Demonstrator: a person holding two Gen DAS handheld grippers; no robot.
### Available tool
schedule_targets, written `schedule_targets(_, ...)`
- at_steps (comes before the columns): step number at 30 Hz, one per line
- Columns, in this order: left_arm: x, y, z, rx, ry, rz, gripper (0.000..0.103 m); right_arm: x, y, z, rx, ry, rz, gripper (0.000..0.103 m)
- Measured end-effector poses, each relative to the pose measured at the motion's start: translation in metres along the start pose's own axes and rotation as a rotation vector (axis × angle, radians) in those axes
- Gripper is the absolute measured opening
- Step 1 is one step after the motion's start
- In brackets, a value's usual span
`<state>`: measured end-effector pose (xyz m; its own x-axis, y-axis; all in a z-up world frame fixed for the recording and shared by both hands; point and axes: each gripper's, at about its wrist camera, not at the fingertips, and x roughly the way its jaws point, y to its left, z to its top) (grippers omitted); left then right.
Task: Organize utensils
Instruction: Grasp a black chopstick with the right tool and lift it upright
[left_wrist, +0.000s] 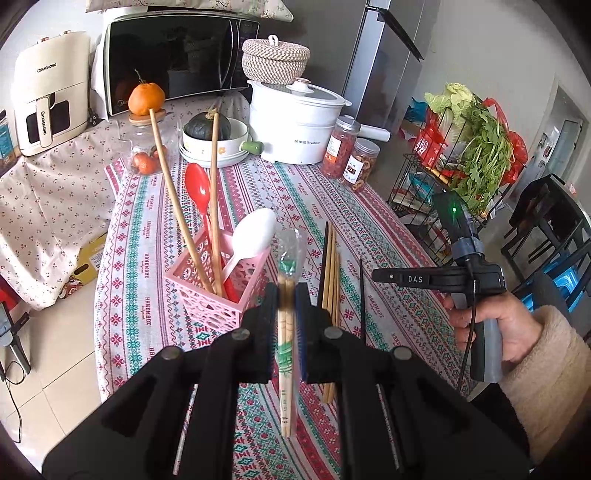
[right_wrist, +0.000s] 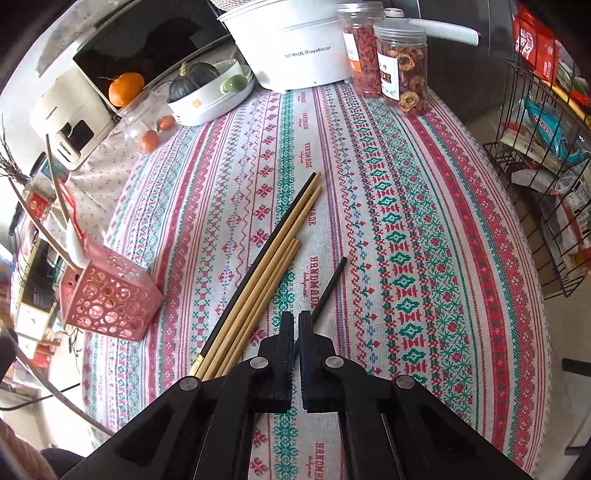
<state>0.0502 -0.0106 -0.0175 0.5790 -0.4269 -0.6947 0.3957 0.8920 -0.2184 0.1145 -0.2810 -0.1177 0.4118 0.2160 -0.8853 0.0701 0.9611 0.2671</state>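
Left wrist view: the left gripper had its jaws clamped on wrapped disposable chopsticks, raised just right of the pink basket. The right gripper was nearly closed and empty, near loose chopsticks on the tablecloth.

Daylight is falling across a counter wearing a patterned cloth. A microwave and a white air fryer are sitting at the back, a steel fridge is standing beyond, a wire rack is flanking the counter, and pale floor tiles are showing below.
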Motion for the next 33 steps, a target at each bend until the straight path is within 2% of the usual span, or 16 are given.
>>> schedule_targets(2,0.001,-0.001,0.000,-0.001,0.001,0.000,0.011,0.005,-0.006,0.000,0.037,0.023,-0.018,0.005)
schedule_targets(3,0.001,-0.001,0.000,0.000,0.001,0.000,0.011,0.009,-0.009,0.000,0.056,0.032,-0.038,0.010)
schedule_targets(6,0.002,-0.003,-0.001,0.006,0.004,-0.002,0.011,0.018,-0.006,-0.001,0.080,0.045,-0.104,0.042)
schedule_targets(7,0.002,-0.003,-0.002,0.008,0.005,-0.002,0.011,0.023,-0.002,0.000,0.070,0.052,-0.124,0.046)
schedule_targets(9,0.002,-0.002,-0.002,0.007,0.008,-0.001,0.011,0.034,0.010,-0.001,0.020,0.062,-0.184,0.048)
schedule_targets(11,0.003,0.000,-0.003,0.004,0.011,0.001,0.011,0.042,0.029,-0.003,-0.087,0.039,-0.274,0.048)
schedule_targets(12,0.003,0.002,-0.004,0.002,0.013,0.003,0.011,0.044,0.039,-0.005,-0.136,0.020,-0.291,0.041)
schedule_targets(13,0.003,0.003,-0.004,0.000,0.014,0.004,0.011,0.045,0.046,-0.007,-0.164,0.014,-0.270,0.020)
schedule_targets(14,0.003,0.004,-0.004,-0.003,0.014,0.005,0.011,0.046,0.050,-0.007,-0.177,0.021,-0.255,0.012)
schedule_targets(16,0.001,0.006,-0.005,-0.008,0.013,0.007,0.011,0.047,0.053,-0.009,-0.191,0.024,-0.236,0.011)
schedule_targets(20,-0.005,0.007,-0.003,-0.015,-0.006,0.003,0.011,0.035,0.041,-0.007,-0.120,0.002,-0.117,0.006)
schedule_targets(26,-0.019,0.008,0.003,-0.025,-0.059,-0.009,0.011,-0.028,0.047,-0.014,-0.148,-0.184,-0.006,0.005)
schedule_targets(33,-0.042,0.011,0.011,-0.044,-0.165,-0.021,0.011,-0.096,0.068,-0.027,-0.225,-0.395,0.046,0.005)
